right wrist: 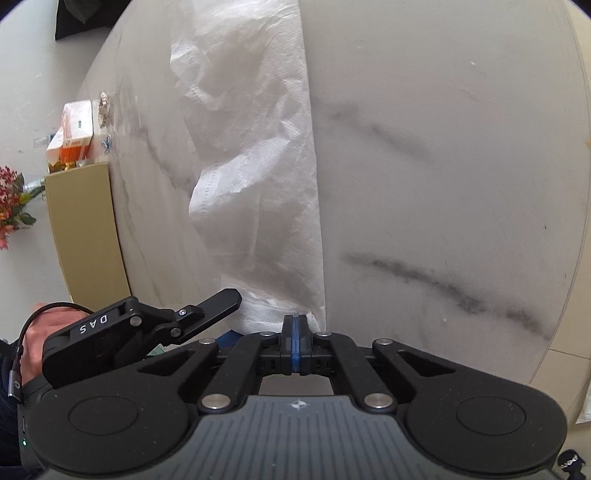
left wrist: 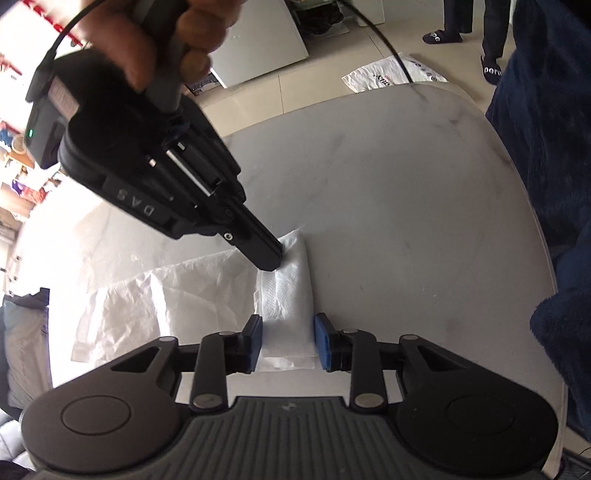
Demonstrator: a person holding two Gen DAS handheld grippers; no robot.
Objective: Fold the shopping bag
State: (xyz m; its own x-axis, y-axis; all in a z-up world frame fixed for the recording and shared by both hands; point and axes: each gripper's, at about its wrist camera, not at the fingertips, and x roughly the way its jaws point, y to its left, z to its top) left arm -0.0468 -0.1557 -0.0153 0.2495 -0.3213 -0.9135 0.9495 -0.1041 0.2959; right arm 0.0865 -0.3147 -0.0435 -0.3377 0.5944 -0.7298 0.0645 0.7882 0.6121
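You were mid-fold: right gripper [left wrist: 275,258], jaws pressed together, pinned the shopping bag's [left wrist: 288,295] folded end; left gripper [left wrist: 288,341], jaws spread astride it, needed to pinch next.

Marble-look table [right wrist: 443,184], orange cartons [right wrist: 72,136], flowers [right wrist: 11,206], printed bag on floor [left wrist: 384,74], slippered feet [left wrist: 441,36]

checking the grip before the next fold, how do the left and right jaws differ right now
The left gripper has its jaws apart, straddling the folded end of the white bag. The right gripper has its jaws fully shut, tip pressed down on the bag's far fold. Both are black with blue pads, over the marble table.
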